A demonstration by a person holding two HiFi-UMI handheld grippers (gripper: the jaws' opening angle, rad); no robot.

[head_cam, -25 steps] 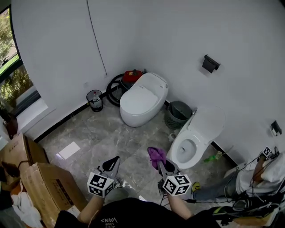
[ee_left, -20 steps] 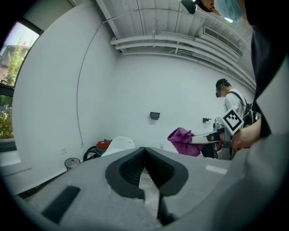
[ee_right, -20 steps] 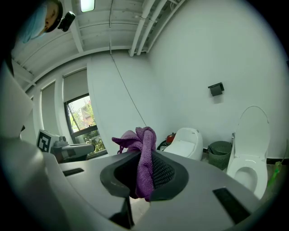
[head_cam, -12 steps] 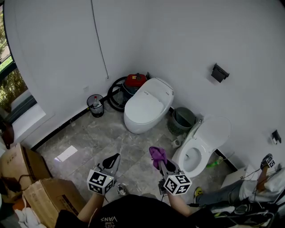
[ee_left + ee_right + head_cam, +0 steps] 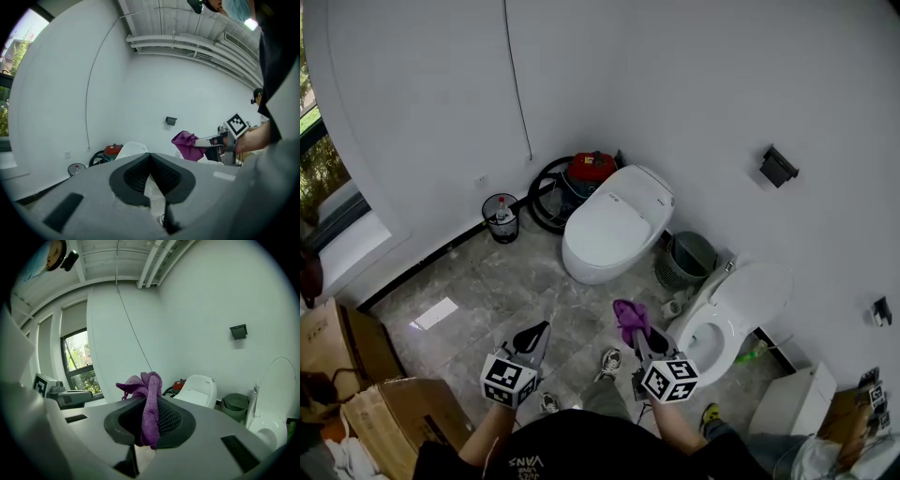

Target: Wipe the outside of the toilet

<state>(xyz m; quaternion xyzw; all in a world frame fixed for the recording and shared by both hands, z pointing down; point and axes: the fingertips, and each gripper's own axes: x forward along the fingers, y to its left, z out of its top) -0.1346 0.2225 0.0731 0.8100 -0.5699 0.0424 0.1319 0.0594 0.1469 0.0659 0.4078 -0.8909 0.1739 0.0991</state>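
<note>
A person stands on the grey tiled floor (image 5: 487,281) of a washroom with a tool in each hand, the wiping not yet begun. The right gripper (image 5: 638,335) is clamped on a bunched purple cloth (image 5: 629,319), which stands up out of its closed jaws in the right gripper view. The left gripper (image 5: 534,337) has its jaws pressed together on nothing and is held level with its partner, well apart from it. Two toilets are on offer. The open toilet (image 5: 719,323) stands along the right edge of the floor, its lid raised against the wall and its bowl just to the right of the cloth, so the right hand is plainly the nearer. The closed toilet (image 5: 615,225) sits farther ahead by the back wall, its long axis running from the wall out toward the near-left of the floor, with a green basket (image 5: 685,260) between the pair. Which one is meant cannot be told; for either, the cloth likely has to travel forward and to the right before it meets porcelain.
</note>
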